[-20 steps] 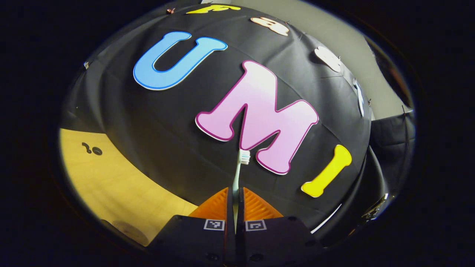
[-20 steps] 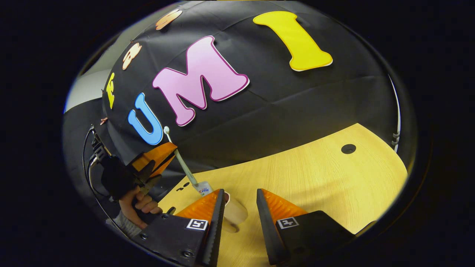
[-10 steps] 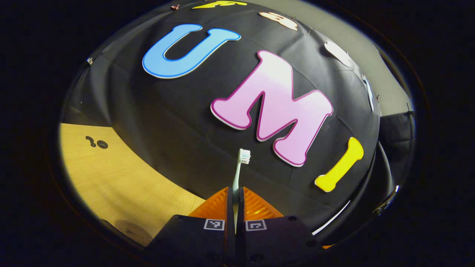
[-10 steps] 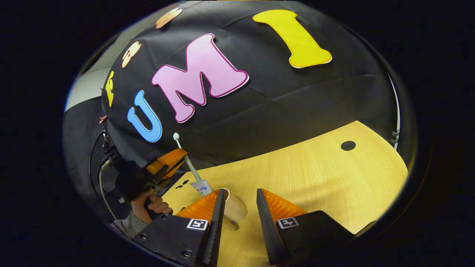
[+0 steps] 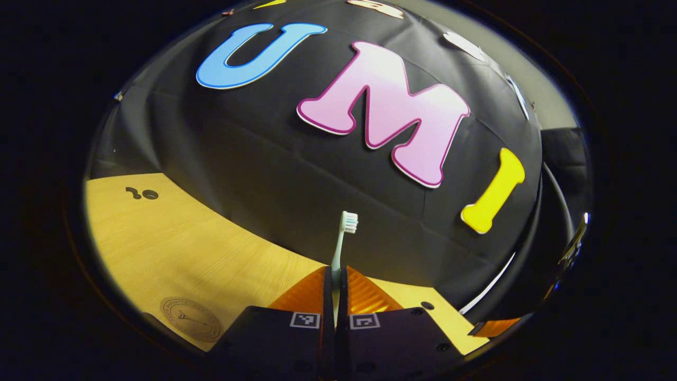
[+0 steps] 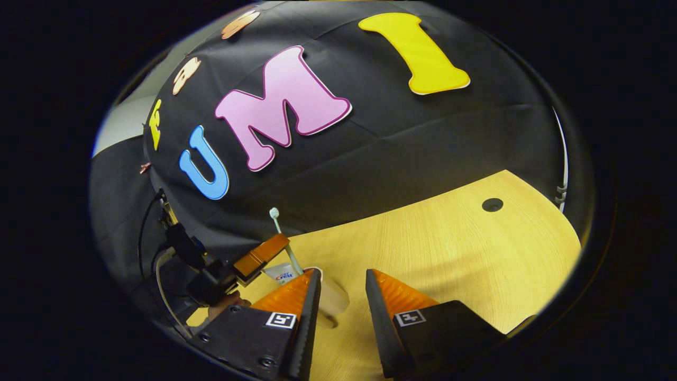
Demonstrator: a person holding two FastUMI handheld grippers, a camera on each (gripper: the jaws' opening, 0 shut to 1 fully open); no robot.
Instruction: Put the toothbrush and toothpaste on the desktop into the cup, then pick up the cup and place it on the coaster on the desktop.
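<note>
In the left gripper view the left gripper [image 5: 334, 280] is pinching the toothbrush [image 5: 341, 241] by its handle, both fingers pressing together on it; the brush is standing upright out of the closed jaws, its bristled head [image 5: 349, 221] facing right against the booth's black wall; the wooden desktop [image 5: 174, 248] is lying below, and the round coaster [image 5: 190, 318] is resting flat on it at the lower left, well apart from the brush. In the right gripper view the right gripper [image 6: 341, 288] is hanging over the desktop with its jaws wide apart and nothing between them; the cup [image 6: 330, 299] is sitting just beyond its left finger, and whether they are touching cannot be told; the toothpaste [image 6: 280, 273] tube is showing just left of the cup, though whether it is inside cannot be told; a dark round hole [image 6: 492, 204] is showing far right on the wood.
</note>
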